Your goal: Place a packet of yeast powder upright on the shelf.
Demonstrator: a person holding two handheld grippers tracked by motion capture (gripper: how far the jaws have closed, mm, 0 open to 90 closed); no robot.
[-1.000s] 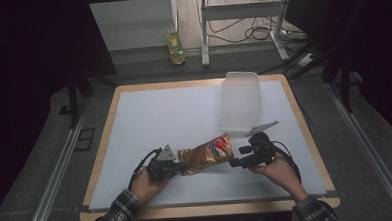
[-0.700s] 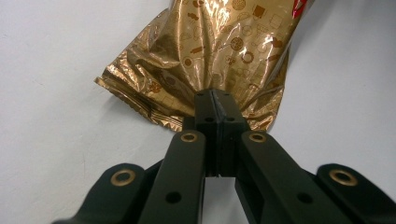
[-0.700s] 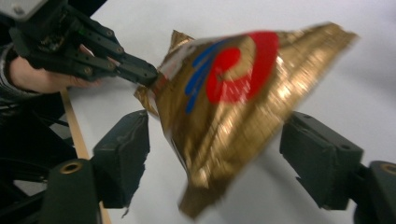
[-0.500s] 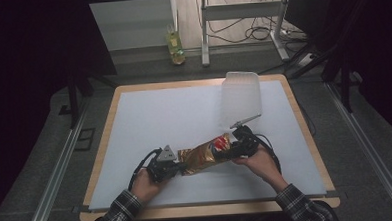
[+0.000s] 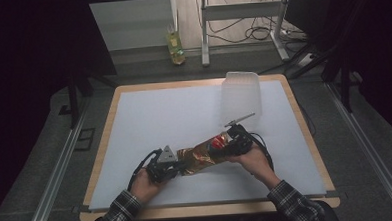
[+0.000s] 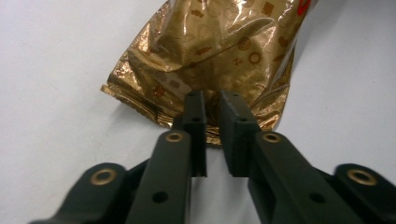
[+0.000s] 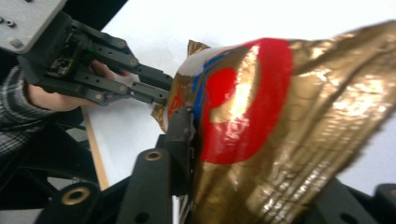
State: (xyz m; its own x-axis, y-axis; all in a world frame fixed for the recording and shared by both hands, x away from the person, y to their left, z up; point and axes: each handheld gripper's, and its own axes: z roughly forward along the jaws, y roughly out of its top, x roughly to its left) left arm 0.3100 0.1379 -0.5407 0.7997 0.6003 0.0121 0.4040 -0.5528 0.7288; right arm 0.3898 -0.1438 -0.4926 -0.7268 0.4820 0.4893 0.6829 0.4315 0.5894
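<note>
A gold foil snack bag (image 5: 203,154) with a red circle on it lies near the table's front edge, stretched between both grippers. My left gripper (image 5: 178,164) is shut on the bag's sealed bottom edge. In the left gripper view, the gripper's (image 6: 212,107) jaws pinch that seam of the bag (image 6: 219,46). My right gripper (image 5: 229,145) grips the bag's other end, which is lifted slightly. In the right gripper view, the bag (image 7: 280,130) bulges across the gripper (image 7: 205,128) and hides one jaw. The left gripper (image 7: 161,93) shows beyond it.
A clear plastic container (image 5: 241,93) stands just behind the right gripper, with a thin flap sticking out at its base. A white mat (image 5: 159,117) covers the wooden table. A yellow bottle (image 5: 175,44) stands on the floor past the far edge.
My right gripper has moved left and slightly forward onto the bag's red-marked end and taken hold of it. The left gripper has kept its grip and place.
</note>
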